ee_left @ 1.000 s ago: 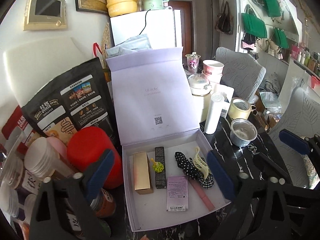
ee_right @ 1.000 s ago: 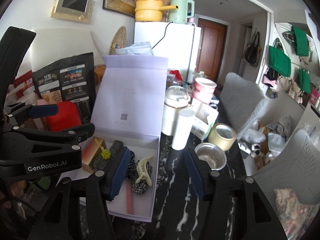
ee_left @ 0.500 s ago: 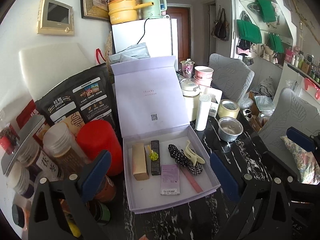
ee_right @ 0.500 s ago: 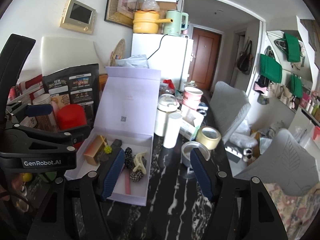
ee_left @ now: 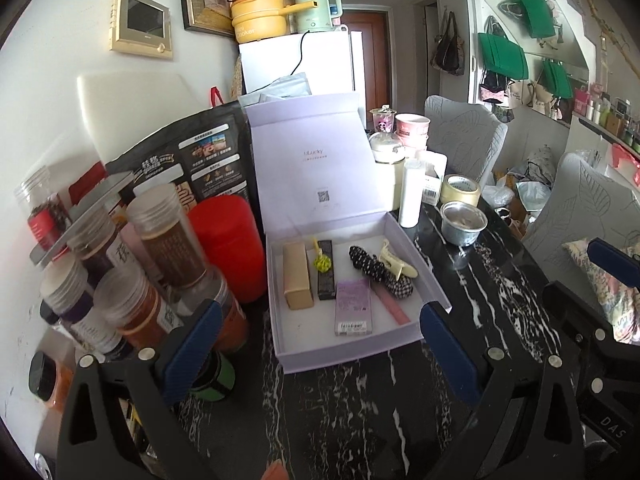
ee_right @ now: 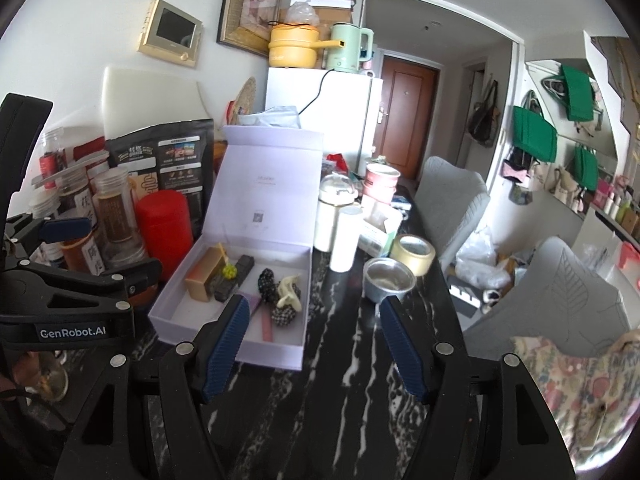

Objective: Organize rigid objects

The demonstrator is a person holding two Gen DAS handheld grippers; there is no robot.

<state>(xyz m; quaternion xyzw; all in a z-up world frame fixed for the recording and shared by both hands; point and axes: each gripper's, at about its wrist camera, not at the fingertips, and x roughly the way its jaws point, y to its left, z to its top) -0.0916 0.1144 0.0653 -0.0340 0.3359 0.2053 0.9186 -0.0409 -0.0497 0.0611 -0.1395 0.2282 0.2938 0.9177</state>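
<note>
An open lilac gift box (ee_left: 362,350) (ee_right: 280,354) lies on the black marble table, its lid upright. Inside lie a gold box (ee_left: 297,280) (ee_right: 202,276), a black bar (ee_left: 326,276), a yellow-green hair tie (ee_left: 322,263), a lilac card (ee_left: 353,312), a pink strip (ee_left: 390,307), a black dotted scrunchie (ee_left: 370,266) and a cream claw clip (ee_left: 396,260) (ee_right: 289,292). My left gripper (ee_left: 320,354) is open and empty, in front of the box. My right gripper (ee_right: 314,350) is open and empty, by the box's near right corner.
Jars (ee_left: 168,236) and a red canister (ee_left: 226,244) crowd the table's left. A white tube (ee_left: 412,196), tape roll (ee_left: 460,190), steel cup (ee_left: 463,224) and pink cups (ee_left: 412,128) stand right of the box. Grey chairs (ee_right: 452,196) sit beyond the table's right edge.
Both grippers have pulled back and up from the box, which now looks smaller and farther. Nothing in the box has moved.
</note>
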